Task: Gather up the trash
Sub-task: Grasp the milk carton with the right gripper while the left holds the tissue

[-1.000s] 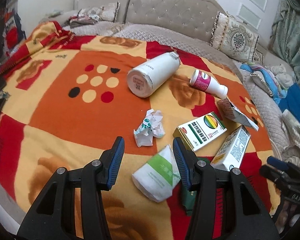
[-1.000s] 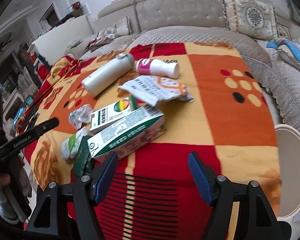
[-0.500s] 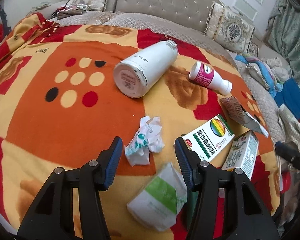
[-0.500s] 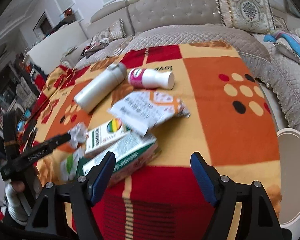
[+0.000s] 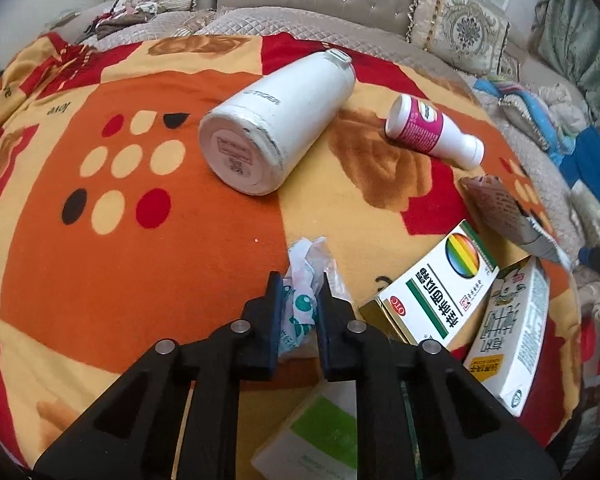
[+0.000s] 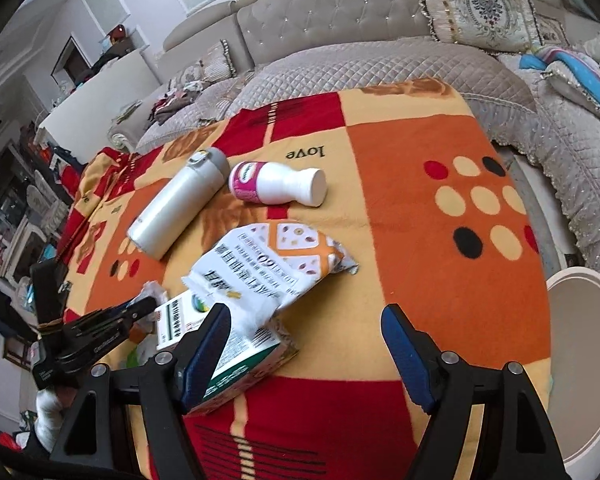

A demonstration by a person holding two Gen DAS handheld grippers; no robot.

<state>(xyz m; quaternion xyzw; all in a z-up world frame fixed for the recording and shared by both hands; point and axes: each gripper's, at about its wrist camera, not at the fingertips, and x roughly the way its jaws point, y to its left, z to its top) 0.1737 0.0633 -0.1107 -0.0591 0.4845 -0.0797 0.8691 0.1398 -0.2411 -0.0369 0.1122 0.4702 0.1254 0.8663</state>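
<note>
The left gripper has its fingers closed on the crumpled white paper wad with teal print, which lies on the orange patterned blanket just in front of the white cylindrical flask marked "TIGER". The right gripper hovers with fingers wide apart, holding nothing.

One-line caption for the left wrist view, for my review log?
Left gripper shut on a crumpled wrapper on the patterned blanket, with a white flask, bottle and boxes around.

flask: "TIGER" | medicine box: "OTC" | blanket: "love" | snack bag: "100"
</note>
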